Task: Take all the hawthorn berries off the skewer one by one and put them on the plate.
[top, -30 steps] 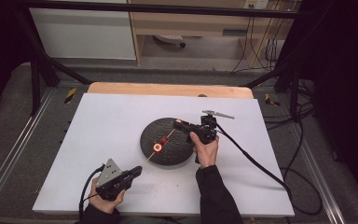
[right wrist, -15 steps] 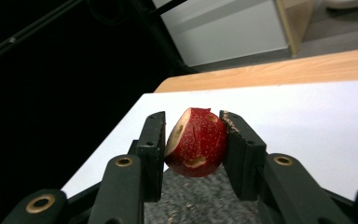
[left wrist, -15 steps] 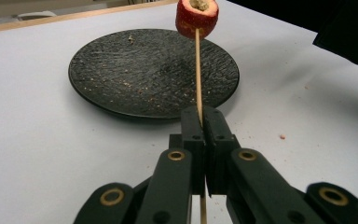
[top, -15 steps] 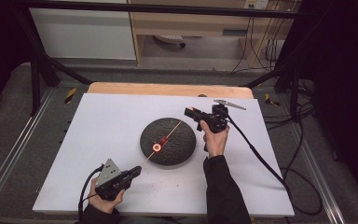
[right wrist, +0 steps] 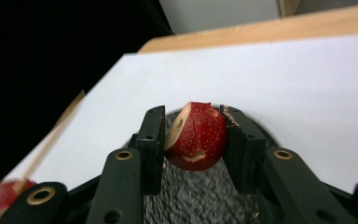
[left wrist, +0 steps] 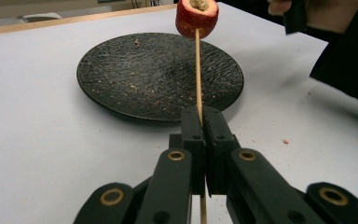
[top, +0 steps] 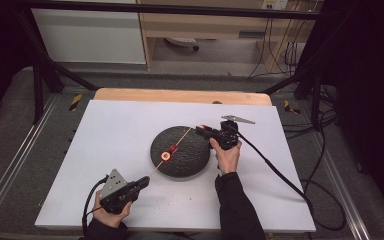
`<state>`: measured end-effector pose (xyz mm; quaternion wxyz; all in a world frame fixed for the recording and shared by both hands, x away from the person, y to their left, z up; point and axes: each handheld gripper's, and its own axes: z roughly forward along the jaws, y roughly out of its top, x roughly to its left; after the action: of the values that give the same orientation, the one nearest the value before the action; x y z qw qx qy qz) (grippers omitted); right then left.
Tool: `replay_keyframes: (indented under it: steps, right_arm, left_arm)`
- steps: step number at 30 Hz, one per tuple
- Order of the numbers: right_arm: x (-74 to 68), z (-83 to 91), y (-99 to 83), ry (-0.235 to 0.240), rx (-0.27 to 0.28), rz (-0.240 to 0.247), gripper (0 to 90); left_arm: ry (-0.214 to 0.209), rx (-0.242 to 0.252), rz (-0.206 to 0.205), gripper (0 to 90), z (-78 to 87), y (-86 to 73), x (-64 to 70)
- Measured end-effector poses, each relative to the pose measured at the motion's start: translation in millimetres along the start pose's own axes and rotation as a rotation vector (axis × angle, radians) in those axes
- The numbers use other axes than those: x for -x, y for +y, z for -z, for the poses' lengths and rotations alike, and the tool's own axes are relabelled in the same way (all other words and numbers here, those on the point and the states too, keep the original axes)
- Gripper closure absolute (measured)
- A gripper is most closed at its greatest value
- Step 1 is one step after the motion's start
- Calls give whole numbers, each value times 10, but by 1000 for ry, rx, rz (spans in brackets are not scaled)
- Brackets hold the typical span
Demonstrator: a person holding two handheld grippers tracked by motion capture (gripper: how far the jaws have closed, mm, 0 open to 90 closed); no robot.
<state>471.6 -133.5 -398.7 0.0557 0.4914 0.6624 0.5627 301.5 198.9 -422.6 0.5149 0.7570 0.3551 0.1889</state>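
Note:
My left gripper [top: 142, 181] [left wrist: 204, 116] is shut on a thin wooden skewer [left wrist: 197, 70] near the table's front left. The skewer slants up over a round black plate [top: 192, 160] [left wrist: 135, 79]. A red fruit piece [top: 167, 154] [left wrist: 196, 16] with a pale core is threaded on it. My right gripper [top: 202, 131] [right wrist: 193, 135] hovers at the plate's far right edge, close to the skewer's tip, shut on a second red fruit piece [right wrist: 200, 137] with a cut pale face. The threaded piece [right wrist: 0, 193] shows blurred at the lower left of the right gripper view.
A white sheet [top: 115, 130] covers the table, with a wooden edge [top: 180, 95] at the back. Small crumbs lie on the plate and on the sheet near the front. A black cable [top: 275, 170] trails from the right gripper across the table's right side.
The right gripper, holding its fruit piece, drew back from over the plate toward its far right edge and now sits by the skewer's tip. The left gripper and skewer stayed put.

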Motion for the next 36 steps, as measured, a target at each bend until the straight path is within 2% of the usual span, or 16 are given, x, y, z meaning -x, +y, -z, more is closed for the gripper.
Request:
replay_keyframes:
  steps: [6, 12, 21, 28, 36]
  right_arm:
    - [-3, -199, -260, -10, -90, 31, 626]
    - [11, -321, -437, -18, -162, 54, 624]
    - [13, -357, -533, -33, -215, 100, 613]
    - [-37, -257, -450, -21, -198, 121, 473]
    - [-191, -5, -333, 22, -159, 168, 181]
  left_arm:
    - [1, -10, 3, 881, -11, -4, -8]
    - [0, -18, 3, 882, -24, -10, -12]
    - [-4, -25, 2, 882, -42, -17, -3]
    - [-4, -27, 1, 882, -44, -17, -3]
    - [-4, -29, -1, 881, -47, -16, 1]
